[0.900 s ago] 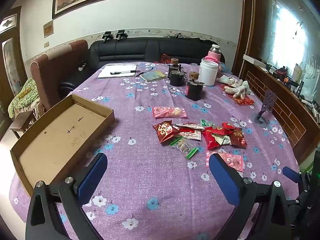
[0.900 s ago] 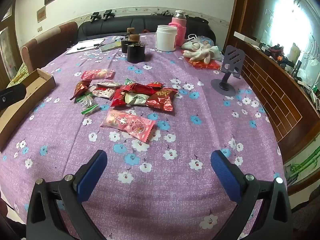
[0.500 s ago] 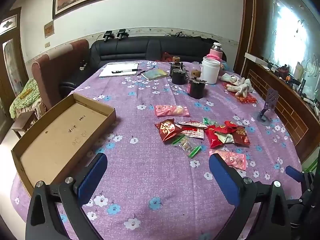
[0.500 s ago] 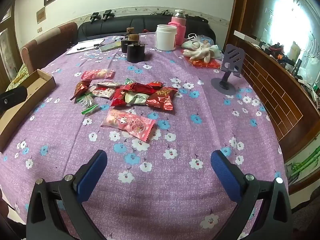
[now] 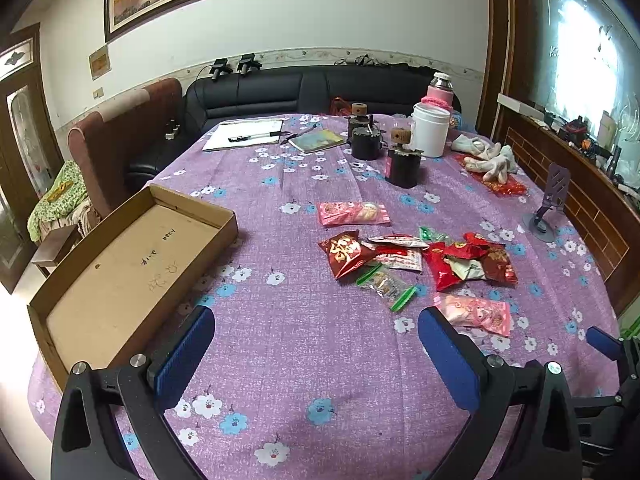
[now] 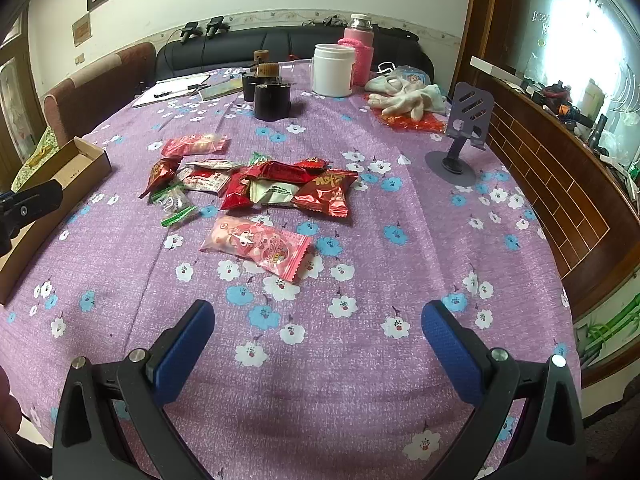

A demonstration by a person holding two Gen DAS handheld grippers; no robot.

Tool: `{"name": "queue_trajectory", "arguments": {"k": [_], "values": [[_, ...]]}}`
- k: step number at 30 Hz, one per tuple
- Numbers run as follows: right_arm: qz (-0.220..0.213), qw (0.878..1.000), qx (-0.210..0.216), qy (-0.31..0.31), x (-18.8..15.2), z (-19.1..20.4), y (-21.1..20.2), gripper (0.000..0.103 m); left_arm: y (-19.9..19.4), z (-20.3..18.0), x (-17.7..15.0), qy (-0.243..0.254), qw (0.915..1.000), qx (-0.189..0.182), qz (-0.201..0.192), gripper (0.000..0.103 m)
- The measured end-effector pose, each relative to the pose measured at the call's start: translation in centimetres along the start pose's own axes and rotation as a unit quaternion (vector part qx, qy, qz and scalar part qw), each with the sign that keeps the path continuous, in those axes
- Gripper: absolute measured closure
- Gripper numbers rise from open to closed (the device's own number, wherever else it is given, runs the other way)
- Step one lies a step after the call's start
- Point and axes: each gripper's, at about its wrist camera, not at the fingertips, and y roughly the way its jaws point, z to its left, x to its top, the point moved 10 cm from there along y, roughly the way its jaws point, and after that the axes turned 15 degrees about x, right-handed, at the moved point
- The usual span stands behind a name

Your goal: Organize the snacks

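Several snack packets lie loose in the middle of the purple flowered tablecloth. A pink packet (image 6: 256, 246) lies nearest my right gripper; it also shows in the left wrist view (image 5: 476, 314). Behind it sits a pile of red packets (image 6: 288, 188), a clear green-edged bag (image 5: 386, 286) and another pink packet (image 5: 352, 213). A shallow, empty cardboard tray (image 5: 120, 272) sits at the table's left edge. My left gripper (image 5: 316, 344) is open and empty above the cloth, beside the tray. My right gripper (image 6: 318, 338) is open and empty, short of the pink packet.
At the far end stand black cups (image 5: 402, 164), a white jar (image 5: 430, 130), a pink flask (image 5: 440, 92), a notepad with pen (image 5: 244, 138) and a booklet. White gloves (image 6: 408, 96) and a purple phone stand (image 6: 464, 128) are at the right. A sofa and chair lie beyond.
Both grippers stay open. The left view has shifted slightly, with the tray and snacks a little farther right and up in frame. The right view is almost unchanged.
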Motion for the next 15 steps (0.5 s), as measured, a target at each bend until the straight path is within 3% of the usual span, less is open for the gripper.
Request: {"name": "queue_trajectory", "arguments": {"k": [15], "values": [[-0.004, 1.000, 0.015, 0.015, 0.1, -0.8, 0.2, 0.000, 2.5, -1.1, -0.5, 0.022, 0.9996, 0.009, 0.018, 0.001]]}}
